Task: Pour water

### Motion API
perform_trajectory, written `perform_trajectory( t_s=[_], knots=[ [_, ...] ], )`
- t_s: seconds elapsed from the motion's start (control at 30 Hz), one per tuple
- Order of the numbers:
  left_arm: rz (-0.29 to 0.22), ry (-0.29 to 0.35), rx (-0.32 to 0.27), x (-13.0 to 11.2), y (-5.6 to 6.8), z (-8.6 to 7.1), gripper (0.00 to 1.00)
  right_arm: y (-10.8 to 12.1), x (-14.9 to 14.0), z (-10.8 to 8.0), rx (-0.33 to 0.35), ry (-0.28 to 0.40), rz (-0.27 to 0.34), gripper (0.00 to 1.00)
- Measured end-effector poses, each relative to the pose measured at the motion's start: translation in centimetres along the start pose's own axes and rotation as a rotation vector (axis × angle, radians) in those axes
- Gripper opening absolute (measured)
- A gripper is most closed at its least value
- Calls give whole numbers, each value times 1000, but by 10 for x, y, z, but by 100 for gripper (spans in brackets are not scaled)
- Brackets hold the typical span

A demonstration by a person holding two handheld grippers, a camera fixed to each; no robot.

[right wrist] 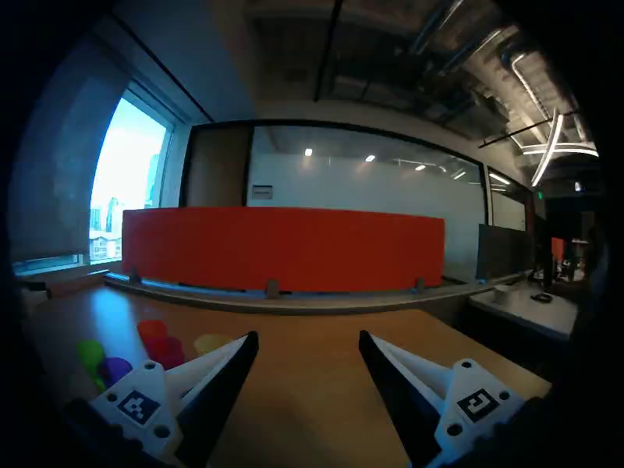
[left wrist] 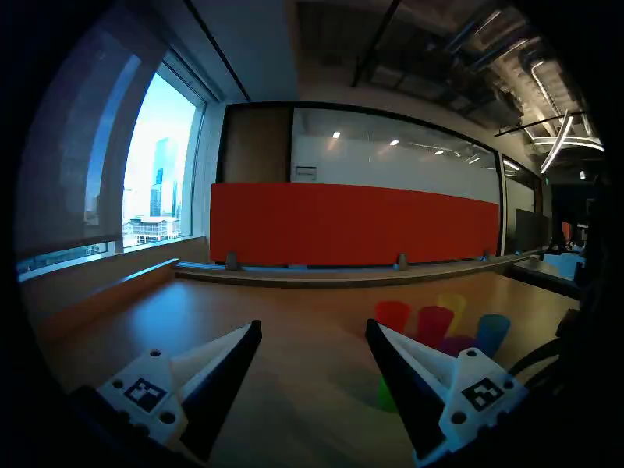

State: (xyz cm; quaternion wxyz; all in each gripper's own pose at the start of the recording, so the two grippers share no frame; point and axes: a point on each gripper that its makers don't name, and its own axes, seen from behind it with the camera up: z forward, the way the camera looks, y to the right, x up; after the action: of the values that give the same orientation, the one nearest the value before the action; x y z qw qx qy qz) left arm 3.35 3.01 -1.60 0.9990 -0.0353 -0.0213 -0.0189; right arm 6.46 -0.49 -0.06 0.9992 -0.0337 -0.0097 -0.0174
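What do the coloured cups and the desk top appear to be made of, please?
The coloured cups look like plastic: bright, even, slightly translucent colours, though the blur leaves this open. The desk top looks like wood or a wood-look laminate with a smooth, soft sheen: it is brown with faint grain streaks and reflects pale light.

Left gripper (left wrist: 312,324): fingers spread wide apart, tips level with each other, pointing straight forward, held low and roughly horizontal. Right gripper (right wrist: 307,335): same pose, fingers spread wide, tips level, pointing forward.
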Motion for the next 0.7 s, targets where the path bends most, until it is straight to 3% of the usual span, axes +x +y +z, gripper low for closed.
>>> perform_trajectory(
  t_s=[0.37,0.7],
  knots=[
    [42,30,71,-6,-14,3,99,10,-4,0,-35,-19,29,100],
    [85,51,82,-19,-21,12,99,21,-2,-4,-71,-32,32,99]
  ],
)
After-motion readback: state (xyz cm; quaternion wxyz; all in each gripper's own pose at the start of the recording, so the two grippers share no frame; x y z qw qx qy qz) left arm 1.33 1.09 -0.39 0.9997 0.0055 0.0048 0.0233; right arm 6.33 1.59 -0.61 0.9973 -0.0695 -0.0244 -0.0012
